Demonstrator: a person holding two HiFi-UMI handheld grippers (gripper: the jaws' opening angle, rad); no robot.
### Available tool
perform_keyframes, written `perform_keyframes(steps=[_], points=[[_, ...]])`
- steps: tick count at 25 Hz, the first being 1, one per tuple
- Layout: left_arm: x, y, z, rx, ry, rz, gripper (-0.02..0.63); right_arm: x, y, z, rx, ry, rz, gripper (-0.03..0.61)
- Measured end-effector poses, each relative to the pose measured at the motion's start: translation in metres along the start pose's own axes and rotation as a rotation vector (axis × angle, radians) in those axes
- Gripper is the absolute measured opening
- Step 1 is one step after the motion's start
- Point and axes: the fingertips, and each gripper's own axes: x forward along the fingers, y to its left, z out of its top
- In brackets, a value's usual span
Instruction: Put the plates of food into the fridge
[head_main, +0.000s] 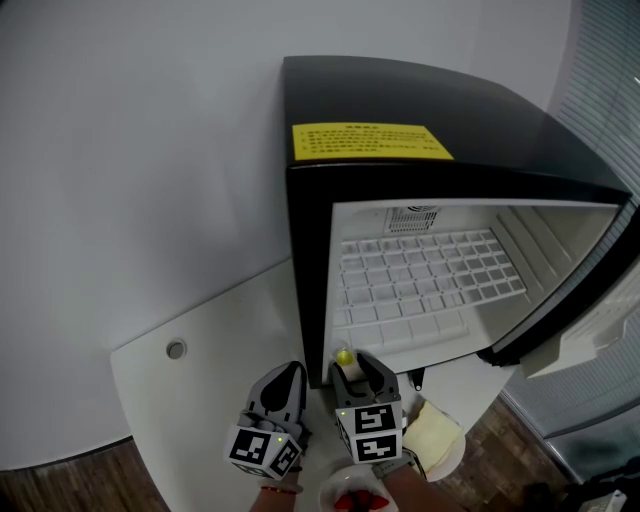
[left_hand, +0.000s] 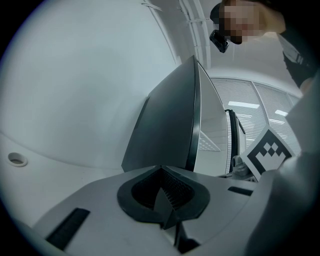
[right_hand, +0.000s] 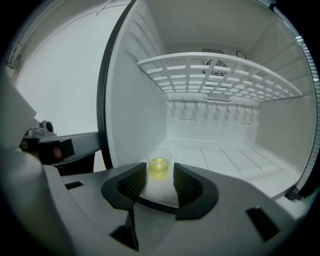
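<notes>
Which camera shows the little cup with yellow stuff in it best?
The right gripper view: the cup looks big and clear between the jaws of the right gripper, with the fridge behind. The head view shows the cup only as a small yellow spot. The left gripper view misses it.

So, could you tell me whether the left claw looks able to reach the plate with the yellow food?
Probably not directly: the right claw, holding a cup at the open fridge, lies between the left claw and the plate.
</notes>
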Motion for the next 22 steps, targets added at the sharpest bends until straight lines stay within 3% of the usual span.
perform_keyframes(steps=[11,22], points=[[-0.008,-0.009,0.002,-0.005,0.015,-0.034,0.008,-0.019,0.001,-0.006,0.021,-0.002,-0.021,0.155],[-0.023,-0.012,0.008,-0.038,-0.003,-0.039,0.008,-0.057,-0.003,0.014,0.075,-0.084,-0.015,0.153]])
